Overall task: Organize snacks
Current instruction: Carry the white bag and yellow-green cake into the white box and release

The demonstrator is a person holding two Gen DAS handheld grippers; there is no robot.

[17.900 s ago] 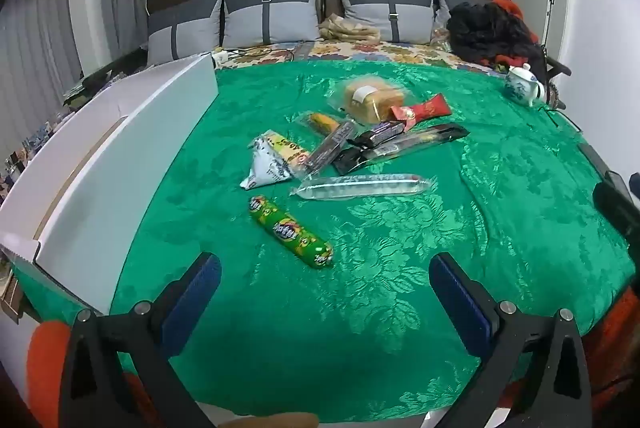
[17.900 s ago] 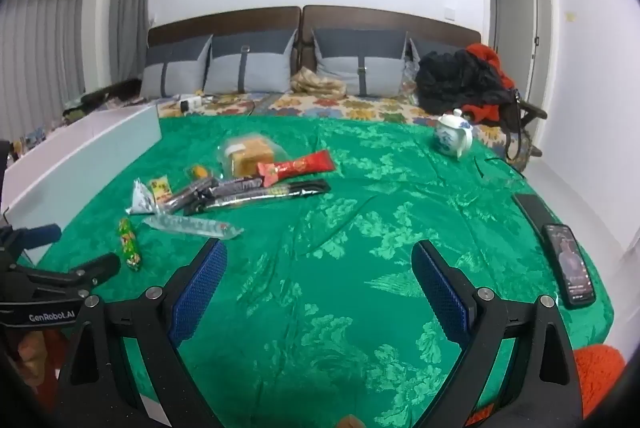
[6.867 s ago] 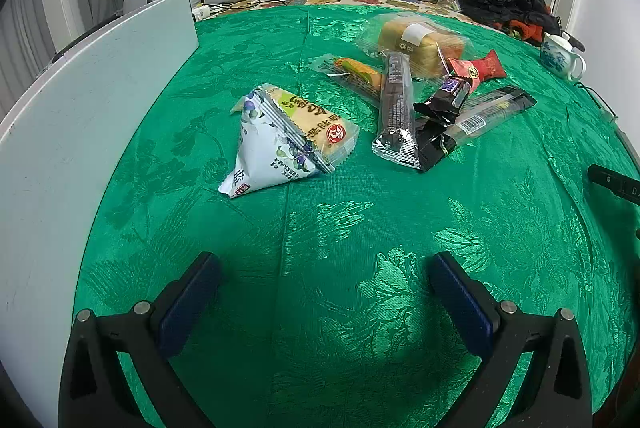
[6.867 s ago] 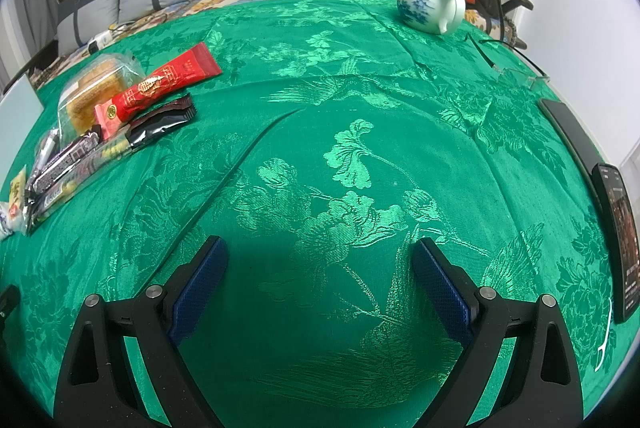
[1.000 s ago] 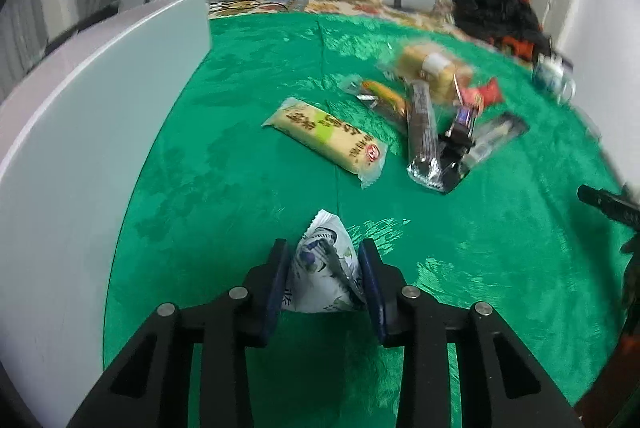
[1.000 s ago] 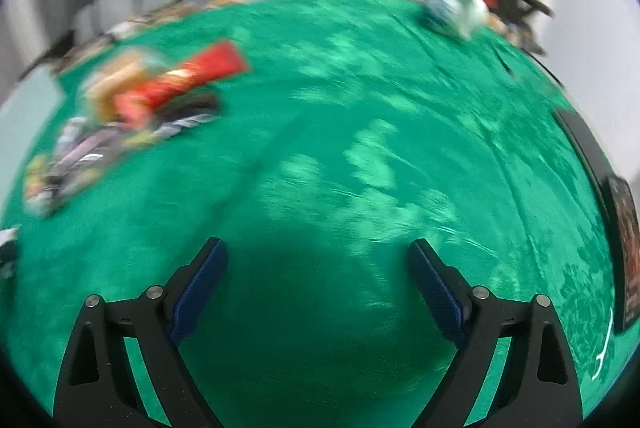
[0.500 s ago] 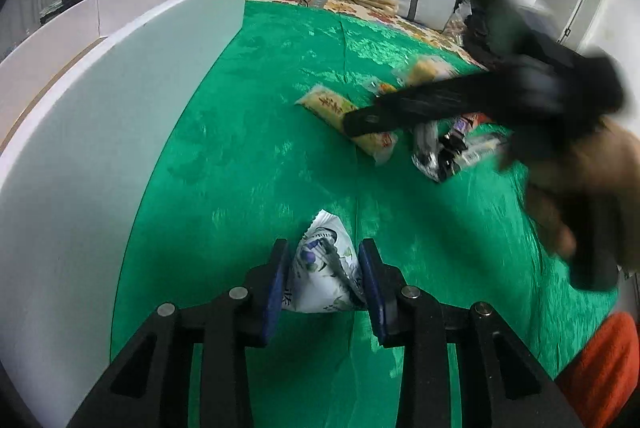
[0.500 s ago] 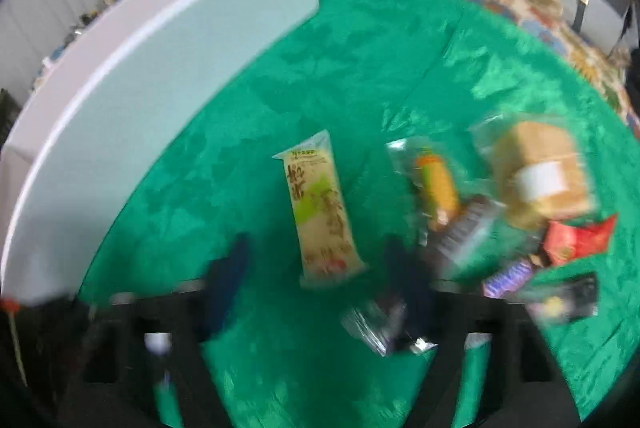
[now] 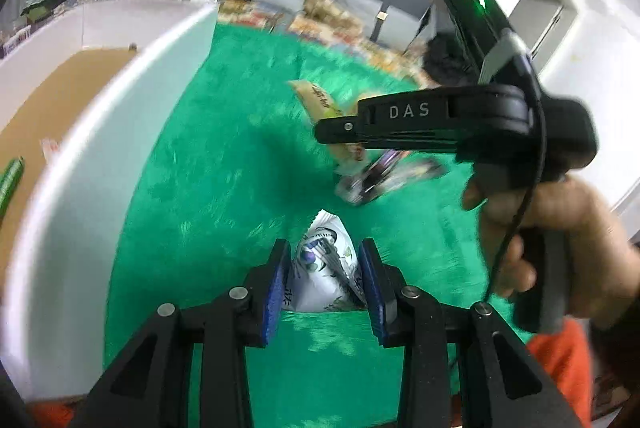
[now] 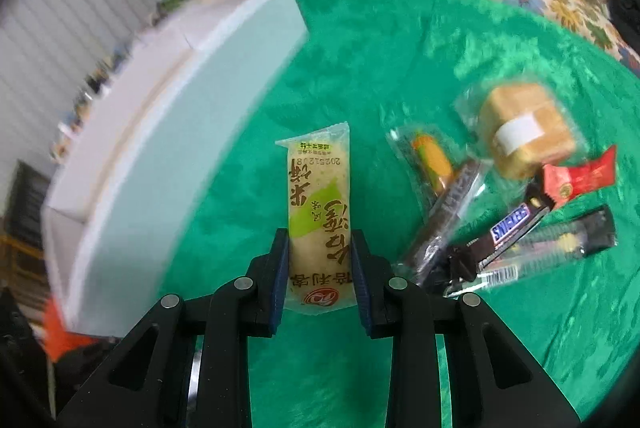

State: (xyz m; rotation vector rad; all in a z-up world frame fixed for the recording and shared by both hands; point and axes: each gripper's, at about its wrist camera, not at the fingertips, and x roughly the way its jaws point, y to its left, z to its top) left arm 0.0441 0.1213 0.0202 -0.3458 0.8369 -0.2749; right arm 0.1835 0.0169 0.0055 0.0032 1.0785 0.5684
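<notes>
My left gripper (image 9: 323, 270), tilted downward, grips a white pouch (image 9: 323, 274) above the green tabletop (image 9: 208, 188), while my right gripper (image 10: 319, 268), at 2 o'clock, angled steeply down, has just been closing its jaws on the rice cracker pack (image 10: 318, 216).

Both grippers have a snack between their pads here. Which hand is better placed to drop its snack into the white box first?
Left, probably. The left gripper holds the white packet right beside the white box. The right gripper has only just closed around the rice cracker pack, farther from the box.
</notes>
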